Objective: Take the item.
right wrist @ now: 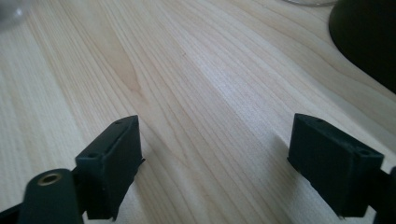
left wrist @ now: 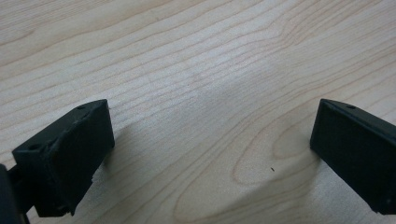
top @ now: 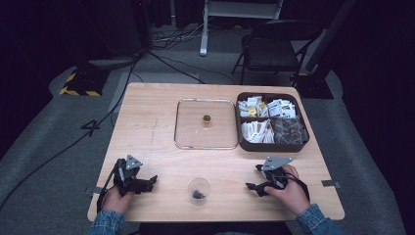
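Observation:
A small clear plastic cup with something dark at its bottom stands near the table's front edge, between my two hands. My left gripper rests on the wood to the cup's left, open, jaws wide apart over bare table. My right gripper rests to the cup's right, also open with nothing between its jaws. Farther back lies a square clear lid with a small brown knob. Beside it is a dark compartment box holding several packets.
The dark box's curved corner shows at the upper right of the right gripper view. Behind the table stand a folding chair, cables on the grey floor and a yellow-black striped base.

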`<state>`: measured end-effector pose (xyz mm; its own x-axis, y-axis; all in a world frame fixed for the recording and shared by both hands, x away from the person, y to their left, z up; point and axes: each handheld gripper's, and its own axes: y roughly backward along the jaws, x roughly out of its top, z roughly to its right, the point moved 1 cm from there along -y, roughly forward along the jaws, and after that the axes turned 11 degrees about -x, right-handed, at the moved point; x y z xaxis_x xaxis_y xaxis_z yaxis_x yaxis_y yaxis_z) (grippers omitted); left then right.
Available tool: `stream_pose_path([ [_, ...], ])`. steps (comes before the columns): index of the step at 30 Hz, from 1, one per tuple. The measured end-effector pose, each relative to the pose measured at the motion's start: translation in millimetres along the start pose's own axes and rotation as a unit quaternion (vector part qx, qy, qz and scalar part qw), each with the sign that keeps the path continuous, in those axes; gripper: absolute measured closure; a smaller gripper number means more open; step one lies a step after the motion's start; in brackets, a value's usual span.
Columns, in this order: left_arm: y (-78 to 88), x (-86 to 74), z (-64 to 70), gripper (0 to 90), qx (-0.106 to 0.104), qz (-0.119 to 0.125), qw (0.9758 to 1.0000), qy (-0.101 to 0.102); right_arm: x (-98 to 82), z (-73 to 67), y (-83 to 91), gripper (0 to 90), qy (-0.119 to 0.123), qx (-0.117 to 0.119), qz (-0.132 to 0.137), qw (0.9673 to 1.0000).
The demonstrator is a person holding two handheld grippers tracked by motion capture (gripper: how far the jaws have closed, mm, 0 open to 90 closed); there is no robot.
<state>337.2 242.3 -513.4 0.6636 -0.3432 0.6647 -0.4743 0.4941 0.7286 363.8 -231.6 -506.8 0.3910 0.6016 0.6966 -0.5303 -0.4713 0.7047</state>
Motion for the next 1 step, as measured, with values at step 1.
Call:
stream_pose_path([
  [1, 0.0, 0.0, 0.0, 0.0, 0.000, 0.000, 1.0000, 0.000, -0.3, -2.5, -1.7, 10.8, -0.003, -0.003, 0.003, 1.0000],
])
